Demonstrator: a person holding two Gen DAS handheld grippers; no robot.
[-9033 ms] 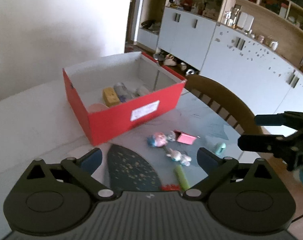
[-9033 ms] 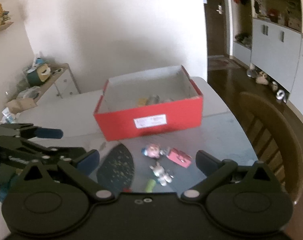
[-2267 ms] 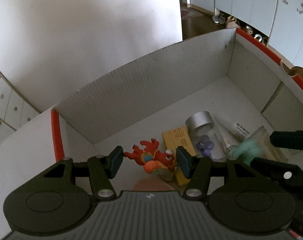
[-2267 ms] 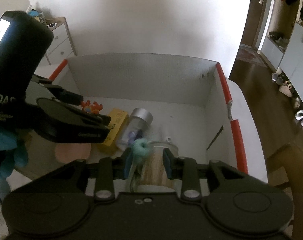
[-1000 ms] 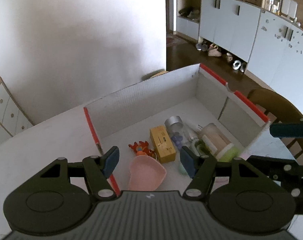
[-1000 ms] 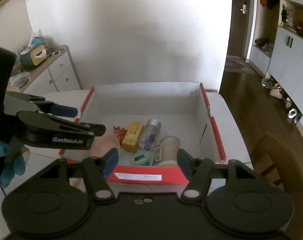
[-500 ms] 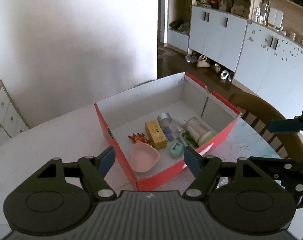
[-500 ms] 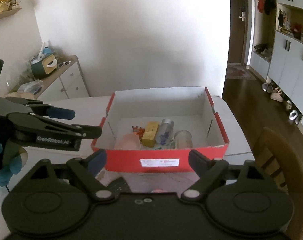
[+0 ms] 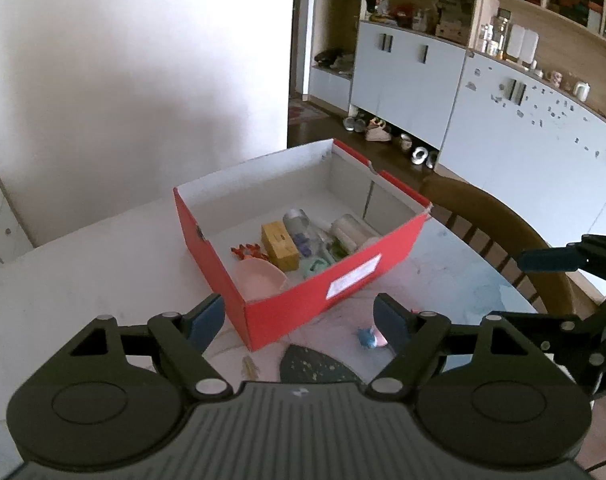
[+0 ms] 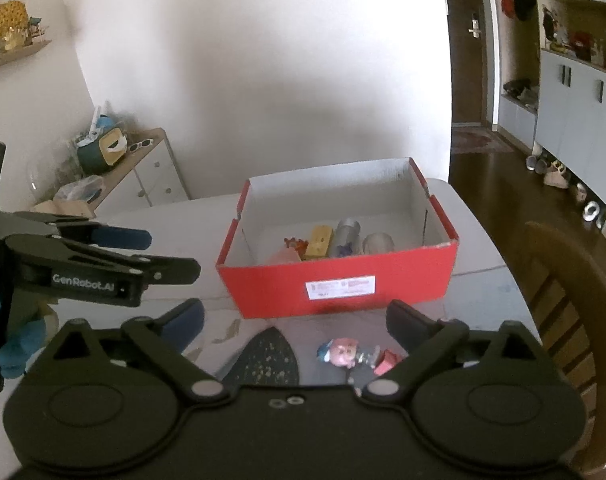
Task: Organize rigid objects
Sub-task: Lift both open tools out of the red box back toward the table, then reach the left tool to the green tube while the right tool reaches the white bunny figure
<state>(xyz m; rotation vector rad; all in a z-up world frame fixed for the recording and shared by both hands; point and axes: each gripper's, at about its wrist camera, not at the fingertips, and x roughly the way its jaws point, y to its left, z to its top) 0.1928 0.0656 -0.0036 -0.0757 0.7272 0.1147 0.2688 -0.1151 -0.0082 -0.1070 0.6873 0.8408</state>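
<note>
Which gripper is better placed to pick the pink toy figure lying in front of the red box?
Right, probably. The pink toy figure lies between the right gripper fingers in its own view; in the left view it sits beside the left gripper's right finger. Both jaws are opening, with nothing held.

Both grippers are being held tilted downward, side by side. The left gripper (image 9: 299, 318) is being opened, with nothing between its jaws. The right gripper (image 10: 295, 318) is also being opened wide, and nothing is being gripped.
</note>
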